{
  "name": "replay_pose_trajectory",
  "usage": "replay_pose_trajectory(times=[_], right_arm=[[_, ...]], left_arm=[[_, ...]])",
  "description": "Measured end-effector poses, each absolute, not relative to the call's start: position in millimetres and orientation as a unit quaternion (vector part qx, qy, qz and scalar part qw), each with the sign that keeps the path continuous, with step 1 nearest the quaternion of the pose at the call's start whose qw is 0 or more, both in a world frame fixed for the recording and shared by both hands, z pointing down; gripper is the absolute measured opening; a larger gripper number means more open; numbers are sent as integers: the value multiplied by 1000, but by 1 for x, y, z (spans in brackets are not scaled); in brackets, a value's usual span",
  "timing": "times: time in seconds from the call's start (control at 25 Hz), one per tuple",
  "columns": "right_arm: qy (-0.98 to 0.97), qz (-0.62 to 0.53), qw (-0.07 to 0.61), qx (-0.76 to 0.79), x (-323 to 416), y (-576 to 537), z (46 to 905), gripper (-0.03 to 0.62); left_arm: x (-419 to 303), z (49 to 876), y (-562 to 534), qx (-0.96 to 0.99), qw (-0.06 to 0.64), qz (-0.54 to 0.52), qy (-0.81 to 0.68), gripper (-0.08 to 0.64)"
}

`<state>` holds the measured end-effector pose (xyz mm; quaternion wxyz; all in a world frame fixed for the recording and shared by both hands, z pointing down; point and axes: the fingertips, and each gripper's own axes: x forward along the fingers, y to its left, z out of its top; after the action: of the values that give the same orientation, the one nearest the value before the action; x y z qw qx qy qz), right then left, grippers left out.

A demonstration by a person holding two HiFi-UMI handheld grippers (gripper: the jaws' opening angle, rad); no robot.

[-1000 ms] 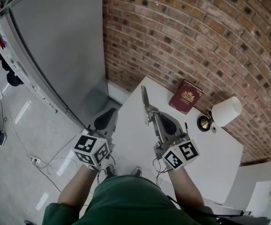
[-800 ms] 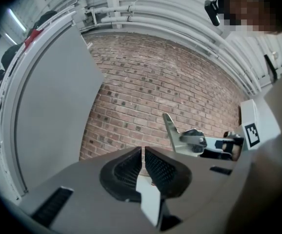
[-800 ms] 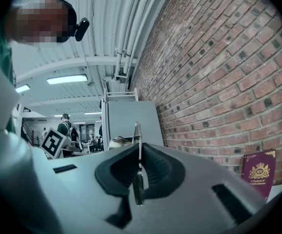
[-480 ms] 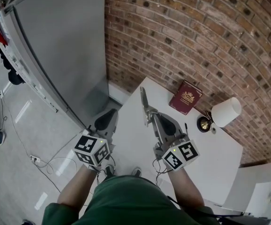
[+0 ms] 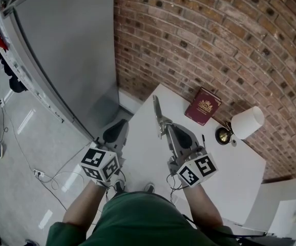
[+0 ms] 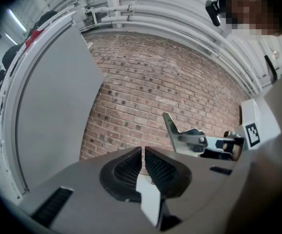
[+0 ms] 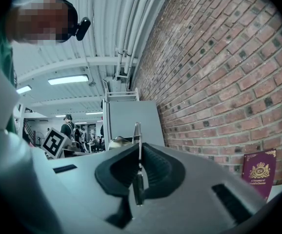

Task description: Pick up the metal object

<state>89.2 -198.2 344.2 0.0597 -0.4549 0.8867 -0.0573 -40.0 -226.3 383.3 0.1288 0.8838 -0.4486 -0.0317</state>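
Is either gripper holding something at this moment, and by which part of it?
The right gripper holds the metal object, jaws shut on its dark handle end; the blade sticks out past them. The left gripper holds nothing.

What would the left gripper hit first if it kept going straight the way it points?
Most likely the brick wall: the left gripper points straight at it, with the grey panel off to its left and the metal object to its right. Depth is unclear.
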Motion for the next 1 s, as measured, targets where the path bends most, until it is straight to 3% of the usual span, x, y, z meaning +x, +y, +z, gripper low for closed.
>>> replay_pose_trajectory(times=[1.0], right_arm=[[887, -66, 59, -454, 134, -207, 355, 6]], left_arm=[[4, 392, -233, 881, 131, -24, -454, 20]])
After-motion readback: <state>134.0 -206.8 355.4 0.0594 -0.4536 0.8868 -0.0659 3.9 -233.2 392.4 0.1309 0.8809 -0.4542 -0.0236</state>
